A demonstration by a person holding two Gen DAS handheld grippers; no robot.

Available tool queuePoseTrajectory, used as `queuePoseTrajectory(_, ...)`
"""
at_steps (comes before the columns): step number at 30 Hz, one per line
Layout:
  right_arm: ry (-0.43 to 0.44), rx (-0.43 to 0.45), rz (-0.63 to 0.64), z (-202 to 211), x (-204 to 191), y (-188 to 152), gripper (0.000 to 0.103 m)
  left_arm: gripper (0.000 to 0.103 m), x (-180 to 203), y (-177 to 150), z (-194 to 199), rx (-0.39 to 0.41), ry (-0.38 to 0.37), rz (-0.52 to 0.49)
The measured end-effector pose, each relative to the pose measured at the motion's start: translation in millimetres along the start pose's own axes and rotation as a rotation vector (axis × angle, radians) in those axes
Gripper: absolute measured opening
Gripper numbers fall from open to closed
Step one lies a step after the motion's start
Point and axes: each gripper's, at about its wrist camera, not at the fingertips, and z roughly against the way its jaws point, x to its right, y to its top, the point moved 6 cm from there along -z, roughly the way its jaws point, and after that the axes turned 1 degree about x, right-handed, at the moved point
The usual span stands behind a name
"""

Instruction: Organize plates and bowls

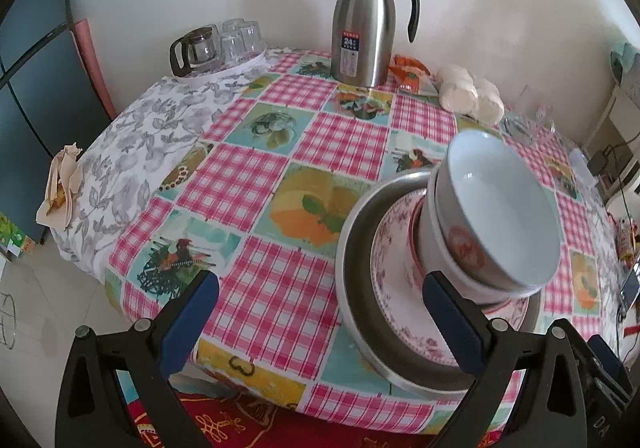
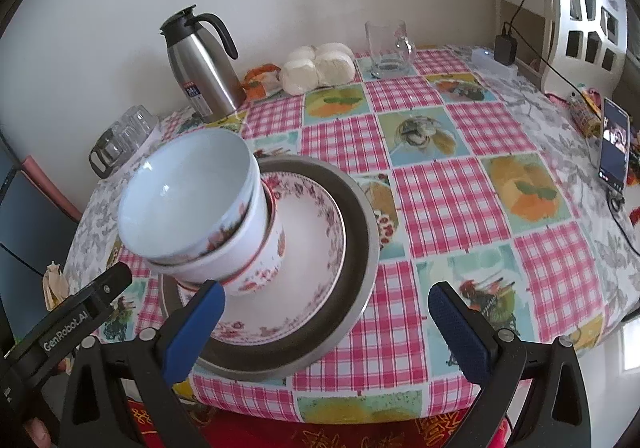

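The left gripper (image 1: pixel 320 312) gapes wide and empty; nested bowls (image 1: pixel 496 216) on a floral plate (image 1: pixel 396 288) in a metal basin (image 1: pixel 356 248) sit by its right finger. The right gripper (image 2: pixel 326 314), equally wide and empty, has that stack by its left finger.

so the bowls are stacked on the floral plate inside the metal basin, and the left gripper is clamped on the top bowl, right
Not quite. The bowls do sit stacked on the floral plate inside the metal basin, but the left gripper is not clamped on the top bowl: the left wrist view shows its fingers spread wide and empty, with the stack merely beside one finger.
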Motion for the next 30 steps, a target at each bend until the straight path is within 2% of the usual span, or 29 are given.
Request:
queuePoseTrajectory(19,-0.062,-0.084,0.007,-22,16,-43,0.103,0.102,-2,-44,-23,-0.116,0.045,-0.097)
queuePoseTrajectory(30,-0.077,-0.109,0.009,-27,21,-60,0.103,0.102,-4,-58,-26,-0.143,0.041,-0.112)
